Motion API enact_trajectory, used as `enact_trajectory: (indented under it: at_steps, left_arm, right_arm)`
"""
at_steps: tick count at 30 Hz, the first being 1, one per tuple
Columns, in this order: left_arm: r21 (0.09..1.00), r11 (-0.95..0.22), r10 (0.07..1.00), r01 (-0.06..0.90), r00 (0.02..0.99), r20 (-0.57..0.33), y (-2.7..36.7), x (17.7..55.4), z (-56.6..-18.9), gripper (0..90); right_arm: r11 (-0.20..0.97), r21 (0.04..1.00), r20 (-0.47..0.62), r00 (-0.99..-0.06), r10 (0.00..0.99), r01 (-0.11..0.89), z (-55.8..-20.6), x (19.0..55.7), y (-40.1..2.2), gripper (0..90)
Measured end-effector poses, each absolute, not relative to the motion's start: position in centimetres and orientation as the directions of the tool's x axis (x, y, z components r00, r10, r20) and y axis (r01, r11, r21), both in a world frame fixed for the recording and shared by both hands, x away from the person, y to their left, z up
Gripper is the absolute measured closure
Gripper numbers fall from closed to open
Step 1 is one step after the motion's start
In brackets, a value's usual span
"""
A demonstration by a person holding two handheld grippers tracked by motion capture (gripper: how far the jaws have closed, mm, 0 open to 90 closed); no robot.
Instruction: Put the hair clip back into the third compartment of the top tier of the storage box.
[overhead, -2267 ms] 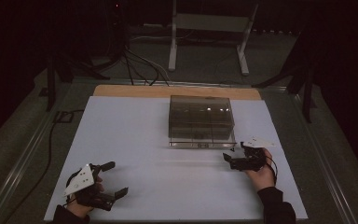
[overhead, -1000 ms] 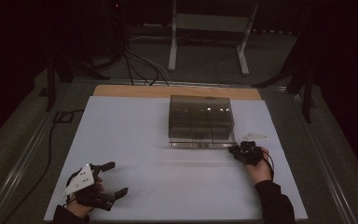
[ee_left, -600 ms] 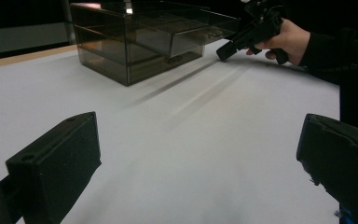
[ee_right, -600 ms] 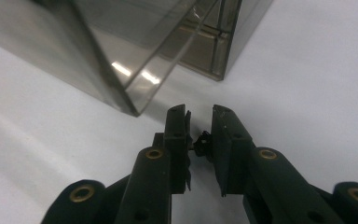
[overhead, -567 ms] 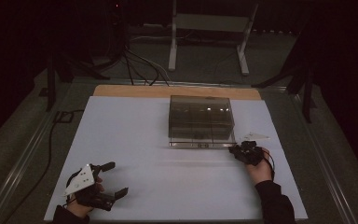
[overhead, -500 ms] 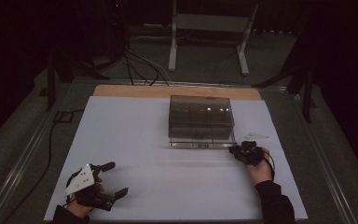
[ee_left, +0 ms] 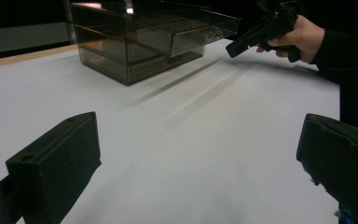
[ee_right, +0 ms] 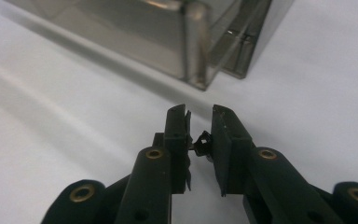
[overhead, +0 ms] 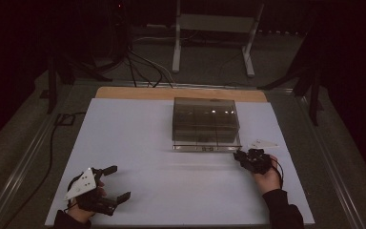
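A smoky see-through drawer box [overhead: 205, 121] stands mid-table, its bottom drawer [overhead: 206, 147] pulled out a little. My right gripper [overhead: 238, 155] hovers just off that drawer's front right corner. In the right gripper view the right gripper [ee_right: 199, 112] has its jaws nearly together, pinching a small black piece [ee_right: 203, 140], with the box corner [ee_right: 193, 51] close ahead. My left gripper [overhead: 115, 183] rests near the front left of the table, open and holding nothing. In the left gripper view the left gripper [ee_left: 200, 154] shows wide-set jaws, with the box [ee_left: 130, 51] and the right gripper [ee_left: 256, 35] beyond.
The white tabletop [overhead: 138, 138] has a wooden strip [overhead: 138, 93] along its far edge. A metal stand [overhead: 214, 33] and cables [overhead: 133, 62] sit on the floor behind. Rails run along both table sides.
The right hand has shifted slightly left toward the drawer's corner and turned, then held still. The left gripper has not moved.
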State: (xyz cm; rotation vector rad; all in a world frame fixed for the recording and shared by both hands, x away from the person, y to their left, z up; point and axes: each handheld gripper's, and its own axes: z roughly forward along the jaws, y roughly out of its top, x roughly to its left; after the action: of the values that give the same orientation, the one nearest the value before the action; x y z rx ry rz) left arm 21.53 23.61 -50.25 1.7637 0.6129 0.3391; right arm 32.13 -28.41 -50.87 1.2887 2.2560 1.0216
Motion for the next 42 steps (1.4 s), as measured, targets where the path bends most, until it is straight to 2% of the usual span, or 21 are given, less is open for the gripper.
enact_trajectory:
  at_steps: [31, 42]
  left_arm:
    - [0.955, -0.191, 0.565, 0.227, 0.821, -0.082, 23.6, 21.6, -50.3, 0.6]
    - [0.955, -0.19, 0.564, 0.226, 0.822, -0.082, 23.5, 21.6, -50.3, 0.6]
  right_arm:
    - [0.333, 0.739, 0.085, -0.571, 0.817, 0.586, -49.4, 30.3, -27.3, 76.7]
    - [0.338, 0.751, 0.083, -0.589, 0.804, 0.567, -47.8, 29.6, -27.1, 76.6]
